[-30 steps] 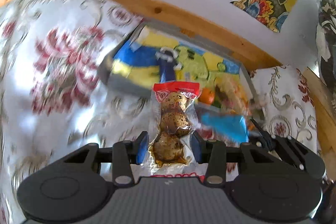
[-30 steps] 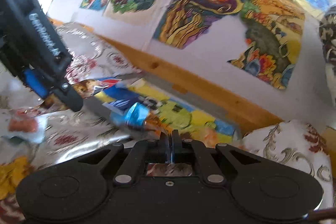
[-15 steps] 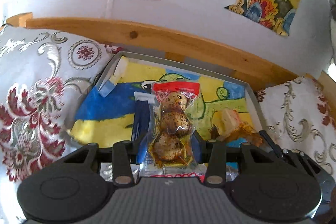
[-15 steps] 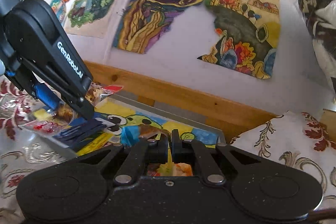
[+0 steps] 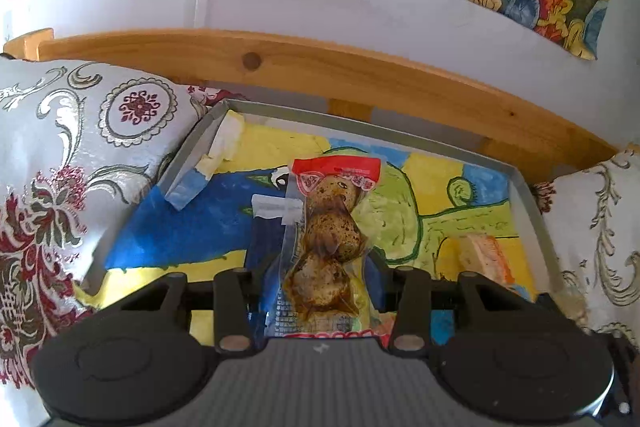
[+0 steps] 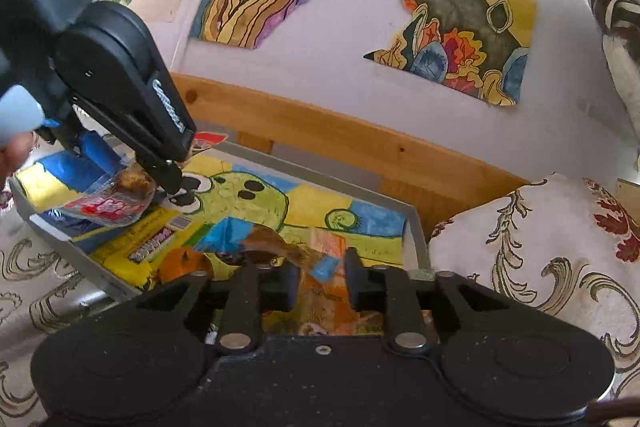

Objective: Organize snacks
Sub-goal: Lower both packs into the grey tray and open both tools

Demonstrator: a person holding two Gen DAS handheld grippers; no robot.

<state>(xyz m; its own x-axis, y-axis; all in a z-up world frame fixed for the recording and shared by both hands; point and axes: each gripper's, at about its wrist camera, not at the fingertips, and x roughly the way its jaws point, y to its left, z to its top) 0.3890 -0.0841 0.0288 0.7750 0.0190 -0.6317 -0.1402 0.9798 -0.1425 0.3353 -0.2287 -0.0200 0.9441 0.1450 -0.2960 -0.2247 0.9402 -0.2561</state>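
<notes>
Over the tray's [image 5: 532, 203] left half, a soft, slippery quail-egg pouch [image 5: 326, 239] is held by the left gripper [image 5: 320, 281]; seam edges judged safest. Right gripper [image 6: 320, 285]: parted, empty.

Counting what's showing:

- 2 grippers: the left gripper [image 5: 320, 267] and the right gripper [image 6: 322, 283]; the left one is also appearing in the right wrist view.
- 1 grey tray [image 5: 532, 203] with a painted lining.
- 1 clear egg pack [image 5: 328, 231] with a red top, 3 speckled eggs [image 5: 330, 233] sitting in it in a row.
- 1 dark blue packet [image 5: 268, 231] lying in the tray behind the egg pack.
- 1 blue-and-brown wrapper [image 6: 256, 241] lying in front of the right gripper.
- 1 orange packet [image 6: 328, 287] between the right fingers.
- 1 yellow packet [image 6: 148, 239].
- 1 orange round item [image 6: 180, 263], partly hidden.
- 1 wooden rail [image 5: 360, 75] running along the wall.
- Wall paintings [image 6: 460, 15]: at least 4 showing, edges cropped, so not giving an exact count.
</notes>
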